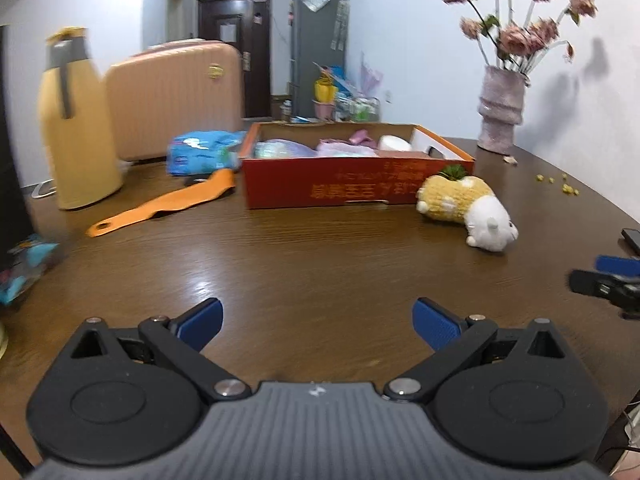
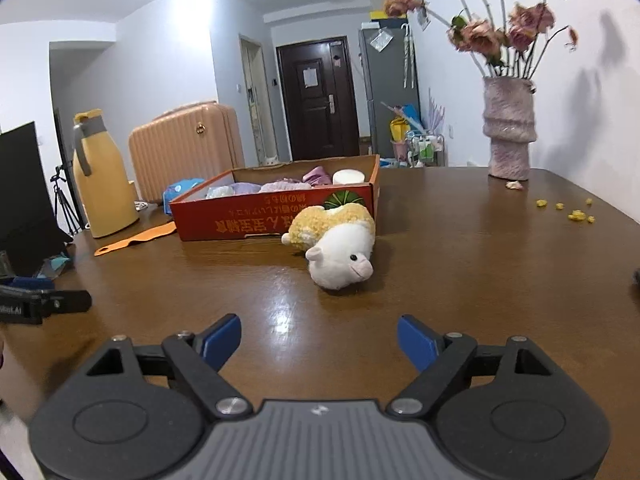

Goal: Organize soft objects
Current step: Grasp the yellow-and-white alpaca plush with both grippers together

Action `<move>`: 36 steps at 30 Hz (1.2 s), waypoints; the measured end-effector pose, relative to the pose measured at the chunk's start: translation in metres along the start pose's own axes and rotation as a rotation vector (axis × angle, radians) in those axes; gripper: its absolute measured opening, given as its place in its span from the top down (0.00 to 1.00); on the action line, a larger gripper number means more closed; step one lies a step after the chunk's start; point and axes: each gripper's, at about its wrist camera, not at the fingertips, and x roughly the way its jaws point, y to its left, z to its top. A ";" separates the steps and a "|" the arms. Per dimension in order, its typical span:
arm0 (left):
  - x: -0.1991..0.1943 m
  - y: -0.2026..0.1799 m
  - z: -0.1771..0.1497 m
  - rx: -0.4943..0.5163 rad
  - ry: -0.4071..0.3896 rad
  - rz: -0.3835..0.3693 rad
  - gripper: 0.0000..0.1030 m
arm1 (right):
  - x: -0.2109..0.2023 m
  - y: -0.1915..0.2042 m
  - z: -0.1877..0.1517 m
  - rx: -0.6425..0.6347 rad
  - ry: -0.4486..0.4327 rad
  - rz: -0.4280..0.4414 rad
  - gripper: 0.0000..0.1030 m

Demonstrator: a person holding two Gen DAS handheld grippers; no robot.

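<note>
A yellow-and-white plush toy lies on its side on the brown table, touching the front right corner of an orange-red cardboard box. Pale purple and white soft items fill the box. My left gripper is open over bare table, well short of the box. My right gripper is open too, nothing between its fingers, the plush a short way ahead. Each gripper shows at the edge of the other's view: right gripper, left gripper.
A blue packet and an orange strip lie left of the box. A yellow jug and a peach suitcase stand at the back left. A vase of dried roses stands at the back right, with yellow crumbs nearby.
</note>
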 end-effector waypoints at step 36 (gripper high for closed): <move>0.149 0.020 0.056 -0.428 0.189 -0.425 0.53 | 0.160 -0.024 0.046 0.349 0.210 0.368 0.56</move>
